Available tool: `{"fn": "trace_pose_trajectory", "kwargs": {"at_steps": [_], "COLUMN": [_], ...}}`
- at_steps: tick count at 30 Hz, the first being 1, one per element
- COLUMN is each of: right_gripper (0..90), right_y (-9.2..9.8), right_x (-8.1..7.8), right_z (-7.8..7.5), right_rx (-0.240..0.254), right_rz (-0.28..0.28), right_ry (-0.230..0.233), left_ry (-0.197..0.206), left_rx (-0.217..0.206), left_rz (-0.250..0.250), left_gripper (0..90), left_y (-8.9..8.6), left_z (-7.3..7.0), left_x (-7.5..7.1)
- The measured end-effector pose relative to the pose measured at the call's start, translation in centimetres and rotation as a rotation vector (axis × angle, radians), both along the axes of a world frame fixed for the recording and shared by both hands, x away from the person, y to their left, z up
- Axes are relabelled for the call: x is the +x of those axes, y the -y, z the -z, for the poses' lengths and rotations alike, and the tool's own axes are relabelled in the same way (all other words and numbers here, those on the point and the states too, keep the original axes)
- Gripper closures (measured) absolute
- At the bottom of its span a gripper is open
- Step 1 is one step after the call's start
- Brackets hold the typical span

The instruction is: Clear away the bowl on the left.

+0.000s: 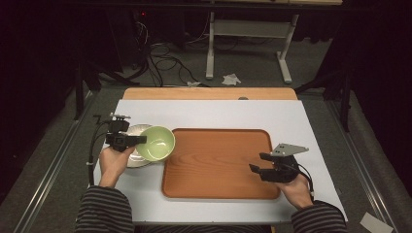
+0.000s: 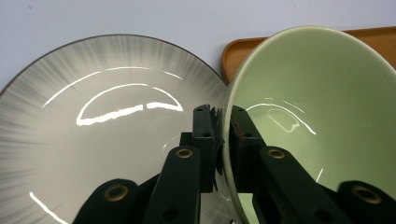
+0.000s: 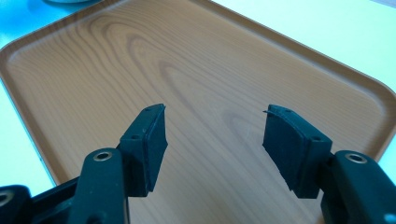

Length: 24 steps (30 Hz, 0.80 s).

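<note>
The left gripper (image 1: 141, 140) is pinching the green bowl's (image 1: 158, 143) rim, tilting it above the grey plate (image 2: 93, 116). The right gripper (image 1: 258, 162) is hanging spread and empty over the tray (image 1: 218, 165). Likely next: carrying the bowl toward 3 o'clock onto the tray.

Dim surroundings, glare streaks on plate (image 2: 93, 140)

Left claw (image 1: 140, 140) is pinching the rim of a green bowl (image 1: 156, 143), tilting it over a grey plate (image 1: 137, 159). Right claw (image 1: 258, 162) is hanging open over the wooden tray (image 1: 214, 165) on the table (image 1: 214, 114).
</note>
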State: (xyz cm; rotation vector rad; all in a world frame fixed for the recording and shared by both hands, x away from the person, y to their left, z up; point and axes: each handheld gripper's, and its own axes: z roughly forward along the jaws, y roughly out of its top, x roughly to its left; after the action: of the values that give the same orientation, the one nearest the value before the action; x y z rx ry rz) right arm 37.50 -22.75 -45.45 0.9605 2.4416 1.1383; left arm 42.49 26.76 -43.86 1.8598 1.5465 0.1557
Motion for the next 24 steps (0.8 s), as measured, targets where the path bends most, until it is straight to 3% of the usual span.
{"fn": "trace_pose_trajectory", "kwargs": {"at_steps": [6,15,24], "right_gripper": [40.9,40.9,41.0], "right_y": [-0.3,-0.5,-0.6], "right_x": [0.3,0.4,0.5], "right_z": [0.1,0.1,0.1], "right_rx": [0.0,-0.002,-0.01], "right_rz": [-0.008,-0.008,-0.01], "right_ry": [-0.005,-0.008,-0.009], "left_ry": [0.005,-0.006,-0.012], "left_rx": [0.031,-0.005,-0.005], "left_rz": [0.036,0.055,0.07], "left_gripper": [83.3,83.3,83.2], "left_y": [1.5,2.2,2.9], "left_z": [-0.2,-0.3,-0.3], "left_x": [-0.1,-0.3,-0.2]}}
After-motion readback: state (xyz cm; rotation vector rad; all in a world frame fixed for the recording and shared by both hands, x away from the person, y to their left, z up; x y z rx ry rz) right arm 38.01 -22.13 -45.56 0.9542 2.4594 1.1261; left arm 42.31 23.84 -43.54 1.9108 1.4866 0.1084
